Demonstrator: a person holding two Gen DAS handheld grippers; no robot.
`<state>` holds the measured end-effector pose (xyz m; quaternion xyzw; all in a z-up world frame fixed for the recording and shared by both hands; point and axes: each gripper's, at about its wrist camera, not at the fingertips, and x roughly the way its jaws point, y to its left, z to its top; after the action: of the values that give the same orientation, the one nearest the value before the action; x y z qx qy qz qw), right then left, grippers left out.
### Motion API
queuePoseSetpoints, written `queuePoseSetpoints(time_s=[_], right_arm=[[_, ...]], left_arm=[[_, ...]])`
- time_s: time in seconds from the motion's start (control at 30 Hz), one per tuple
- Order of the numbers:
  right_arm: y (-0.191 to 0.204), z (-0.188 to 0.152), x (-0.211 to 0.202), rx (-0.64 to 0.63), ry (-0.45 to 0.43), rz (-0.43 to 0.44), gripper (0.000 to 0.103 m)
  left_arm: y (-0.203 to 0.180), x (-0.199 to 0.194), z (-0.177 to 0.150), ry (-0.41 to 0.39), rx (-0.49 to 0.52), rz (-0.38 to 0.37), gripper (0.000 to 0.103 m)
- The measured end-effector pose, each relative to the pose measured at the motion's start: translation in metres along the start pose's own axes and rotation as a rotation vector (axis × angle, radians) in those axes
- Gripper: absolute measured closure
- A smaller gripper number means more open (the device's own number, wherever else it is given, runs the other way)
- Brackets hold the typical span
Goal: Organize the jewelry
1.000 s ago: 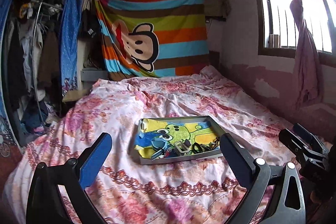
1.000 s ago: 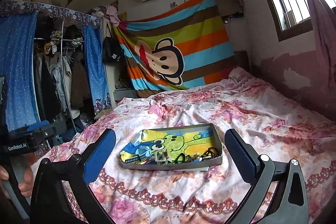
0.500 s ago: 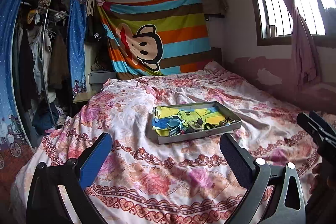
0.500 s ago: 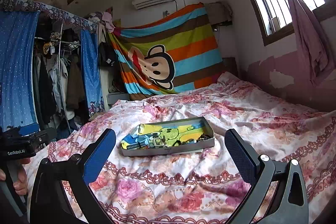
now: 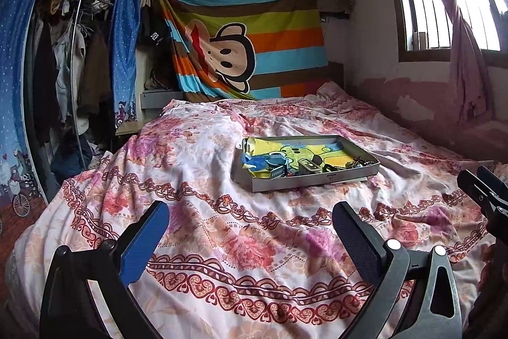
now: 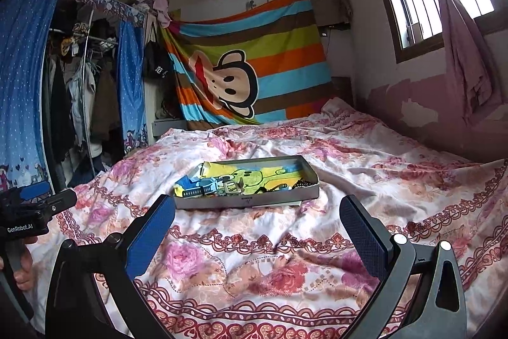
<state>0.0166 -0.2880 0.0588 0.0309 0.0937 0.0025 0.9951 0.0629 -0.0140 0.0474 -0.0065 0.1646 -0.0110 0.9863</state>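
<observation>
A shallow grey tray (image 5: pixel 317 180) (image 6: pixel 247 201) lined with a yellow cartoon cloth lies on the floral bed. Jewelry (image 5: pixel 304 167) (image 6: pixel 231 187) is piled along its near side: a blue watch, a buckle-like piece and dark beaded chains. My left gripper (image 5: pixel 250 227) hangs open over the bedspread, well short of the tray, with nothing between its fingers. My right gripper (image 6: pixel 257 224) is open too, just before the tray's near wall, empty. In the left wrist view the right gripper shows at the right edge; in the right wrist view the left one shows at the left edge.
The floral bedspread (image 5: pixel 222 243) covers the whole bed. A striped monkey blanket (image 6: pixel 247 69) hangs at the head. An open wardrobe with blue curtains (image 5: pixel 63 69) stands left. A peeling wall, a barred window and a pink curtain (image 6: pixel 460 37) run along the right. A hand (image 6: pixel 22 272) holds the left gripper.
Both grippers have drawn back from the tray and dropped lower, so the tray now looks farther away and flatter. Both stay open and empty.
</observation>
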Motion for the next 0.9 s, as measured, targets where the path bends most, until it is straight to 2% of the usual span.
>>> queuePoseSetpoints(time_s=[0.27, 0.9], right_arm=[[0.007, -0.009, 0.011, -0.023, 0.039, 0.001, 0.001], [0.013, -0.014, 0.015, -0.033, 0.052, 0.012, 0.001]], left_arm=[[0.003, 0.009, -0.013, 0.036, 0.007, 0.003, 0.000], [0.000, 0.007, -0.017, 0.034, 0.028, 0.019, 0.000]])
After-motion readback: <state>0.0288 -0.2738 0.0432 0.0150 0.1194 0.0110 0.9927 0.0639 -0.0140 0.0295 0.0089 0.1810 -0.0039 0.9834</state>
